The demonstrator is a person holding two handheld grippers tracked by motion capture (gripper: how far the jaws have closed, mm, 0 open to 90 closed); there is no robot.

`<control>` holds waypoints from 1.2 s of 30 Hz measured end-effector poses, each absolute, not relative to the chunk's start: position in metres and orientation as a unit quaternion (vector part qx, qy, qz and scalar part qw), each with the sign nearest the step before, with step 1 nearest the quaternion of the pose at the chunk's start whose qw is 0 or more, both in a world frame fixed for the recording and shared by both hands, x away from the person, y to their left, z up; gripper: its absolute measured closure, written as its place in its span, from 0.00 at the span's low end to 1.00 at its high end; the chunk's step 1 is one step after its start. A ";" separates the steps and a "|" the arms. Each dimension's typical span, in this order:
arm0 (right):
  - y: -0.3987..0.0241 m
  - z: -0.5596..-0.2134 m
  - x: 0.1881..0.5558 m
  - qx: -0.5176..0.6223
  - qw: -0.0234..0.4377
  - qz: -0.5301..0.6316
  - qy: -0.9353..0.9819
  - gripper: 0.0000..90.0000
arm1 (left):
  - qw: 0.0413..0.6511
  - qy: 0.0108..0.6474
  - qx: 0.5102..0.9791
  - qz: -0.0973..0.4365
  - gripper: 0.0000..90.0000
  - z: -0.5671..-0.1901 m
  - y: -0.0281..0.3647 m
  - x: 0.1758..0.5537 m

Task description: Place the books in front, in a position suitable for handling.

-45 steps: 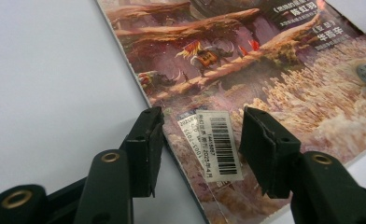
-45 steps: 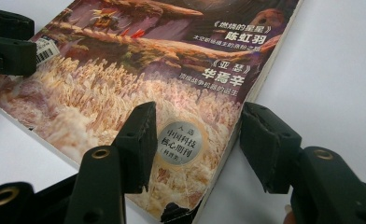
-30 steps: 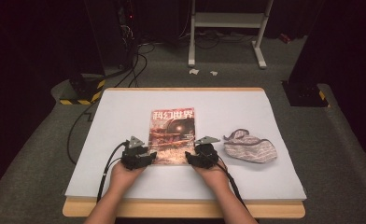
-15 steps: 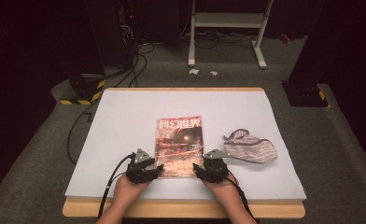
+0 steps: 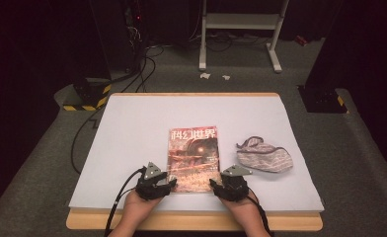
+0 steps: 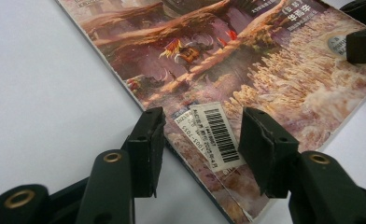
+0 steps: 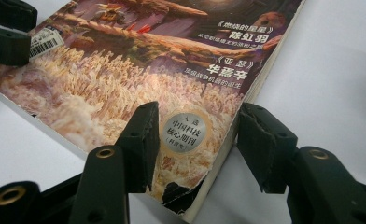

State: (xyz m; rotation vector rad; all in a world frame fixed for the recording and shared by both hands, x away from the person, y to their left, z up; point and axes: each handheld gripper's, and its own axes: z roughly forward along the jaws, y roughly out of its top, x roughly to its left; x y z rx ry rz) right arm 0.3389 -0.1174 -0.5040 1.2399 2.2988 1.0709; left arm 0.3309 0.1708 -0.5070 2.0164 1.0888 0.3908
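A magazine [image 5: 192,158] with a reddish illustrated cover lies flat on the white table cover [image 5: 132,138], its bottom edge towards the person. My left gripper [image 5: 169,183] is at its near left corner. In the left gripper view the jaws [image 6: 202,140] stand apart astride that corner, with the barcode sticker [image 6: 216,133] between them. My right gripper [image 5: 215,185] is at the near right corner. Its jaws [image 7: 197,140] are likewise apart around the worn corner and a round silver sticker [image 7: 186,132]. Neither pair of pads pinches the magazine [image 7: 148,70].
A striped grey cloth pouch [image 5: 264,155] lies just right of the magazine. The table's wooden front edge [image 5: 191,221] is close behind both hands. A cable [image 5: 120,197] trails from the left gripper. A metal stand [image 5: 241,29] and floor cables lie beyond the table.
The magazine has slid towards the person and slightly right, and both grippers came back with it at its near corners. The pouch has stayed put.
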 end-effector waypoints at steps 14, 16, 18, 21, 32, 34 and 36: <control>-0.116 -0.500 0.335 0.411 0.165 0.384 0.810 0.49 | 0.396 0.423 0.800 0.157 0.50 -0.505 0.182 0.335; -0.119 -0.498 0.336 0.413 0.167 0.389 0.806 0.46 | 0.396 0.423 0.798 0.168 0.49 -0.504 0.188 0.336; -0.123 -0.496 0.339 0.416 0.162 0.397 0.802 0.45 | 0.401 0.424 0.793 0.177 0.47 -0.502 0.196 0.337; -0.129 -0.494 0.340 0.419 0.167 0.407 0.795 0.44 | 0.405 0.426 0.784 0.199 0.45 -0.498 0.207 0.339; -0.140 -0.492 0.342 0.417 0.190 0.428 0.779 0.35 | 0.412 0.438 0.771 0.210 0.43 -0.500 0.233 0.345; -0.140 -0.492 0.344 0.412 0.180 0.428 0.784 0.33 | 0.410 0.438 0.770 0.217 0.43 -0.500 0.235 0.344; -0.139 -0.492 0.346 0.410 0.173 0.428 0.787 0.32 | 0.410 0.440 0.769 0.216 0.41 -0.499 0.237 0.345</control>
